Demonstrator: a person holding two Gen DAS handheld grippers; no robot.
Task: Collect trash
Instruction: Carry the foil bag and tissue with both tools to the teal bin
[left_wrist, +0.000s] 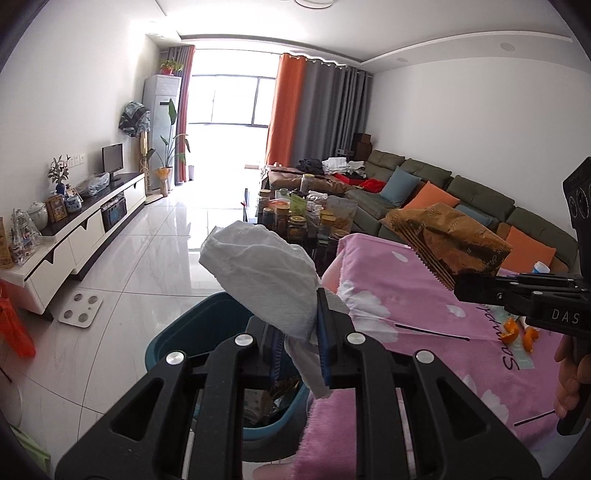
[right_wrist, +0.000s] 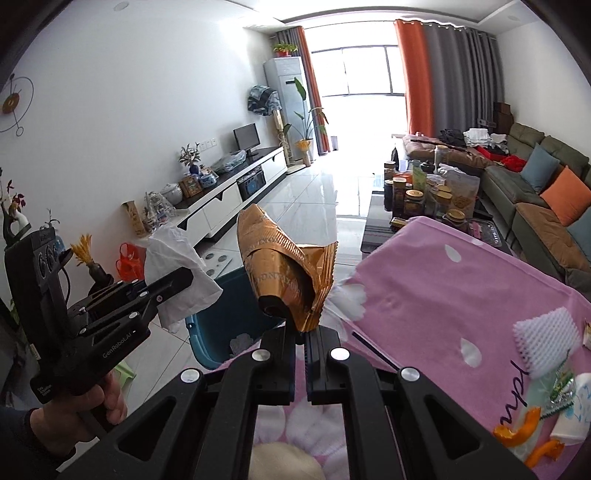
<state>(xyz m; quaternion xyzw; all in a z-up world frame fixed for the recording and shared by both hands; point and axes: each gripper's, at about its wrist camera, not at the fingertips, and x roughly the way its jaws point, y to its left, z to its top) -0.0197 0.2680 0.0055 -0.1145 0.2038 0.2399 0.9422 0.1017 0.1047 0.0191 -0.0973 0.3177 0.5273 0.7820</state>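
Left wrist view: the left gripper (left_wrist: 301, 332) has its fingers clamped on a crumpled white paper towel (left_wrist: 258, 266), which hangs out above and below the pads. Directly under it stands a teal bin (left_wrist: 177, 343) on the tiled floor (left_wrist: 147, 251), beside the edge of the bench, which is covered with a pink flowered cloth (left_wrist: 388, 280). Only this view looks down into the bin: shiny wrappers and other scraps lie at its bottom, partly hidden by the gripper frame. At the right edge the right gripper (left_wrist: 458, 286) reaches in over the cloth, its fingers shut on a crumpled gold foil wrapper (left_wrist: 450, 236), with part of the holding hand (left_wrist: 570, 376) visible. Orange peel pieces (left_wrist: 521, 332) lie on the cloth below that gripper. A white bathroom scale (left_wrist: 81, 304) sits on the floor to the left of the bin.

Right wrist view: the right gripper (right_wrist: 304, 334) has its fingers together, pinching the bottom of the gold foil wrapper (right_wrist: 284, 266), which stands up above the cloth's edge near the bin (right_wrist: 207, 332); the bin's inside is not shown here. The left gripper (right_wrist: 184, 280) appears at the left with the paper towel (right_wrist: 177, 269) in its fingers, held by a hand (right_wrist: 88, 410) in a dark sleeve. Only this view shows the trash left on the cloth (right_wrist: 443, 288) at the right: a white foam net (right_wrist: 546, 339), orange peel (right_wrist: 521, 428), and crumpled clear and white wrappers (right_wrist: 569, 406) beside it.
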